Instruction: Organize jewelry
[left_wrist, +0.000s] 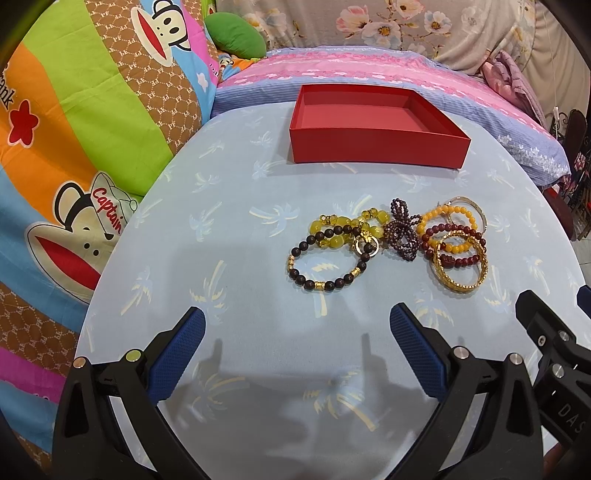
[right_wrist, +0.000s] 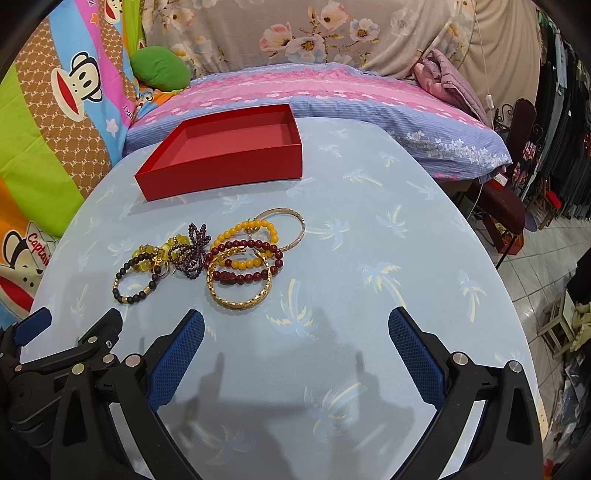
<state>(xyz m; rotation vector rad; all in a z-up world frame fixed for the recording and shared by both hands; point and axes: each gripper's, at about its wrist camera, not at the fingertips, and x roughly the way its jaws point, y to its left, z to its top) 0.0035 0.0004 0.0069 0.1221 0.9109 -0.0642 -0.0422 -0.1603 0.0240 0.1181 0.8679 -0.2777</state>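
Note:
A pile of bracelets lies mid-table: a dark bead bracelet with gold spacers (left_wrist: 325, 260) (right_wrist: 137, 276), yellow beads (left_wrist: 345, 225), a purple bead cluster (left_wrist: 400, 232) (right_wrist: 192, 251), dark red beads (right_wrist: 245, 264), orange beads (right_wrist: 245, 236), a gold bangle (left_wrist: 461, 264) (right_wrist: 240, 284) and a thin bangle (right_wrist: 291, 227). An empty red box (left_wrist: 376, 147) (right_wrist: 221, 170) sits behind them. My left gripper (left_wrist: 297, 325) is open and empty, just short of the pile. My right gripper (right_wrist: 295, 325) is open and empty, to the right of the pile.
The light blue palm-print table (left_wrist: 258, 295) (right_wrist: 369, 258) is round-edged. Colourful cartoon bedding (left_wrist: 74, 147) lies left, a pink-purple pillow (right_wrist: 332, 88) behind, and stools and clutter (right_wrist: 517, 206) stand off the right edge. The right gripper's body (left_wrist: 546, 332) shows in the left wrist view.

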